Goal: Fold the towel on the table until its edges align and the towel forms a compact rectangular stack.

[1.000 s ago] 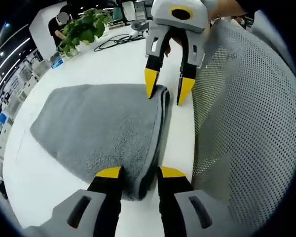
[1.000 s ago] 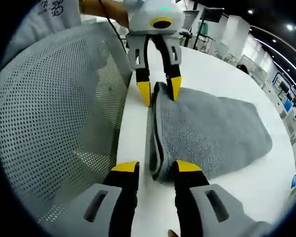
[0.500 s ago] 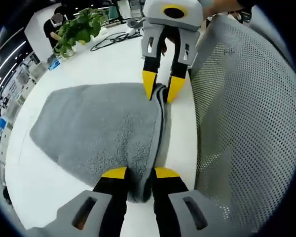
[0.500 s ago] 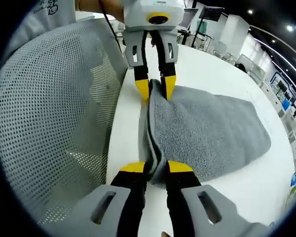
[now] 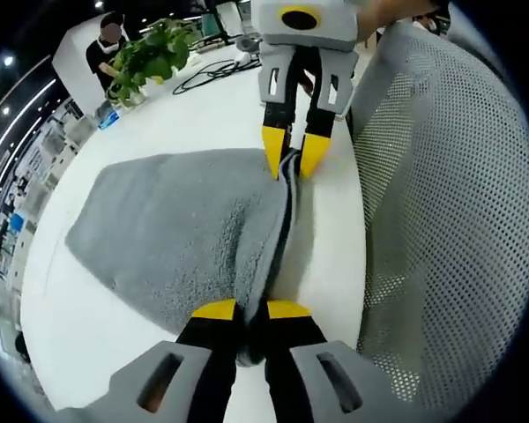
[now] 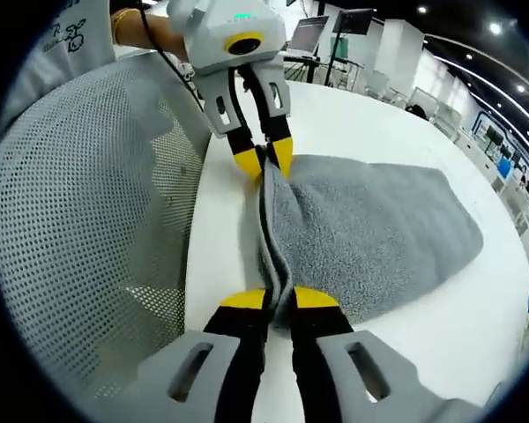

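White table [image 5: 203,115], a potted plant [image 5: 150,53] and cables at its far side, mesh chair back [image 5: 450,211] alongside. The grey towel [image 5: 185,229] lies folded on the table; left gripper [image 5: 251,310] and right gripper [image 6: 280,299] each pinch its doubled edge at opposite corners, jaws clamped tight on cloth.

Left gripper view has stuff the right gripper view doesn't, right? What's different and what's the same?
The left gripper view alone has a green plant and a black cable far across the table. The right gripper view alone has a dark screen at the table's far side. Both show the gray towel, the mesh chair back, and the left gripper and right gripper each pinching the towel's folded edge.
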The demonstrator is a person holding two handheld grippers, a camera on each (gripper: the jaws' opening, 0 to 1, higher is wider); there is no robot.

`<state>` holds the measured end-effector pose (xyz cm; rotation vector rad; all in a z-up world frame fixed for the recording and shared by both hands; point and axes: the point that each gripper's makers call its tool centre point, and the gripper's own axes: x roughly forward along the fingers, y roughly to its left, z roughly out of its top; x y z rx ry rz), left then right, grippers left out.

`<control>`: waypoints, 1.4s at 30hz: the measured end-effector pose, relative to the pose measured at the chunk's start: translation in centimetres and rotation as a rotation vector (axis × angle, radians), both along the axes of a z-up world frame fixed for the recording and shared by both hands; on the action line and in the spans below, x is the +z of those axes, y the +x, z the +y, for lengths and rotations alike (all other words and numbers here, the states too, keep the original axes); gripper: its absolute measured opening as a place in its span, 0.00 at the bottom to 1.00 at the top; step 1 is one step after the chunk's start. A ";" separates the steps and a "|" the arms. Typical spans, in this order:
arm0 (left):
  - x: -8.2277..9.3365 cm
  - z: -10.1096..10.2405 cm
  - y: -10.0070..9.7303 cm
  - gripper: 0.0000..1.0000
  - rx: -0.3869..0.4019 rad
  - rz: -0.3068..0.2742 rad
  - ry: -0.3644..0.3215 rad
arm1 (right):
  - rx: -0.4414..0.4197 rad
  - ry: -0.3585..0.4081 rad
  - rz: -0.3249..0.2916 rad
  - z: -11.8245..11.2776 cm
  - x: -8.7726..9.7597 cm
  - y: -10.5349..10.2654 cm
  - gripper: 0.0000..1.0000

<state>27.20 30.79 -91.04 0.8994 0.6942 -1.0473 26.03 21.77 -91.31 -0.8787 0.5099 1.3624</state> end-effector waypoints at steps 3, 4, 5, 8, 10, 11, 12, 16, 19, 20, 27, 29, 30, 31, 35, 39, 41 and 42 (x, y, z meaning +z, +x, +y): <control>0.1 -0.1 -0.3 0.09 -0.014 -0.025 0.018 | -0.043 0.025 0.029 -0.1 0.3 -0.2 0.06; 0.3 0.0 -0.4 0.09 -0.014 -0.024 0.010 | -0.052 0.030 0.037 -0.3 0.6 -0.1 0.06; 0.4 -0.1 -0.3 0.09 -0.011 -0.022 -0.001 | -0.059 0.036 0.042 -0.4 0.8 0.0 0.06; 0.9 -0.2 -0.4 0.09 -0.019 -0.034 0.000 | -0.045 0.040 0.021 -0.5 1.7 -0.2 0.06; 1.2 -0.2 -0.4 0.09 -0.032 -0.052 0.025 | -0.061 0.053 0.020 -0.3 2.3 -0.2 0.06; 1.4 -0.1 -0.4 0.09 -0.034 -0.057 0.027 | -0.061 0.054 0.016 -0.3 2.5 -0.2 0.06; 1.7 -0.2 -0.4 0.09 -0.033 -0.062 0.026 | -0.060 0.053 0.004 -0.3 2.8 -0.1 0.06; 2.9 0.1 -0.1 0.09 -0.023 -0.075 0.016 | -0.078 0.080 -0.003 -0.2 3.8 0.1 0.06; 4.0 0.2 0.0 0.09 -0.009 -0.079 0.000 | -0.093 0.102 0.004 -0.1 4.6 0.1 0.06; 4.3 0.2 0.0 0.09 -0.009 -0.083 -0.005 | -0.097 0.108 0.001 -0.1 4.9 0.0 0.06; 6.3 0.5 -0.3 0.09 -0.003 -0.104 -0.019 | -0.101 0.130 -0.022 0.3 7.3 -0.4 0.06; 6.9 0.6 -0.4 0.09 -0.003 -0.116 -0.010 | -0.097 0.135 -0.041 0.4 8.1 -0.6 0.06; 7.1 0.6 -0.4 0.09 -0.002 -0.119 -0.009 | -0.096 0.138 -0.049 0.5 8.6 -0.7 0.06; 7.6 0.7 -0.5 0.09 0.001 -0.124 -0.011 | -0.095 0.140 -0.054 0.5 8.9 -0.7 0.06; 9.2 0.9 -0.6 0.09 0.008 -0.140 -0.021 | -0.103 0.173 -0.058 0.6 10.4 -0.9 0.06; 11.2 0.9 -0.7 0.09 0.012 -0.173 -0.038 | -0.117 0.205 -0.050 0.7 11.8 -1.2 0.06; 11.9 0.9 -0.7 0.09 0.016 -0.182 -0.045 | -0.125 0.223 -0.050 0.7 12.5 -1.4 0.06; 12.3 0.9 -0.6 0.09 0.019 -0.187 -0.051 | -0.130 0.232 -0.047 0.7 12.8 -1.5 0.06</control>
